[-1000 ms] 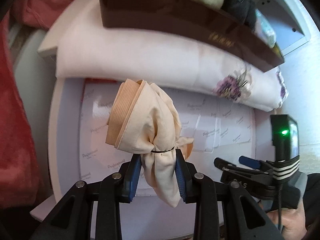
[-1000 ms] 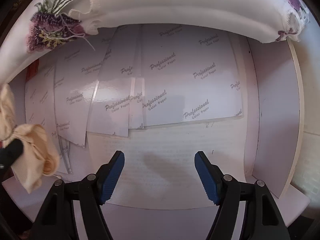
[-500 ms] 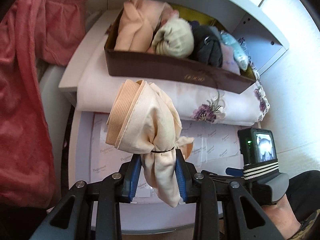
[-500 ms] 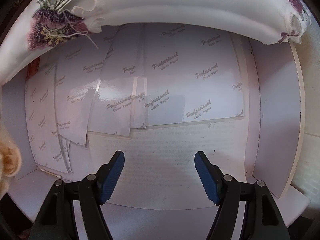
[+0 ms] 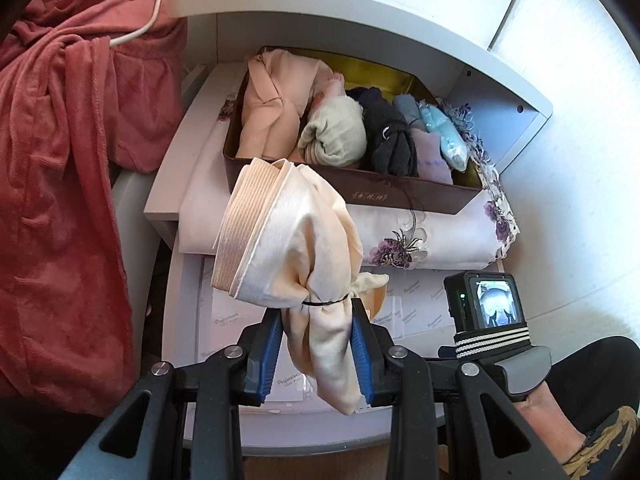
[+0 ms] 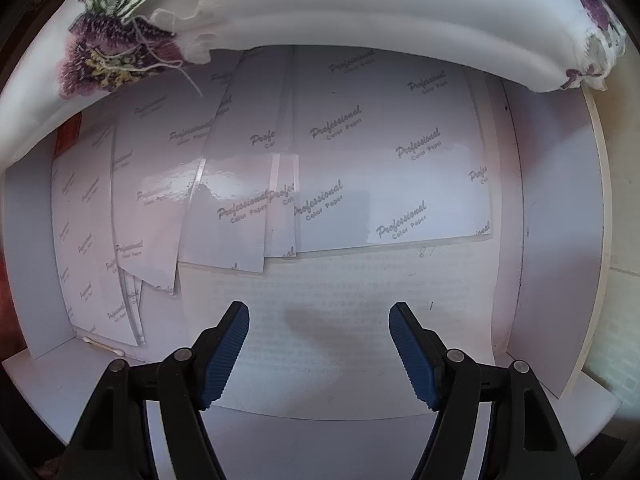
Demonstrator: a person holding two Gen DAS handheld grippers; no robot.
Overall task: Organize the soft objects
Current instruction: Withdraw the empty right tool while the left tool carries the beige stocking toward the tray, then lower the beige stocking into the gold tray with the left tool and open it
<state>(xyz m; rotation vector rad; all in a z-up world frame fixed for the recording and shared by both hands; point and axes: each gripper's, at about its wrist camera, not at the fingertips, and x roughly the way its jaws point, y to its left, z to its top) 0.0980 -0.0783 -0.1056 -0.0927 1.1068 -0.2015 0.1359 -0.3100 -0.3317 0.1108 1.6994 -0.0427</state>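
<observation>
My left gripper (image 5: 317,344) is shut on a peach cloth bundle (image 5: 292,240) tied with a thin black band, its ribbed hem at the top left. It hangs in the air in front of a dark brown box (image 5: 400,194) on a shelf. Inside the box lie several rolled soft items: a peach one (image 5: 276,100), a pale green one (image 5: 334,132), a black one (image 5: 390,136) and light blue ones (image 5: 444,132). My right gripper (image 6: 319,350) stands open with nothing between its fingers, pointing down at white sheets of paper (image 6: 360,168).
The box rests on a folded white cloth with purple embroidered flowers (image 5: 420,236) (image 6: 116,56). A red garment (image 5: 60,160) hangs at the left. A white shelf board (image 5: 360,12) overhangs the box. The right gripper's camera body (image 5: 486,308) is at the lower right.
My left gripper has risen with the bundle, so the box's inside and the shelf above have come into sight. The bundle has left the right wrist view. My right gripper has stayed still.
</observation>
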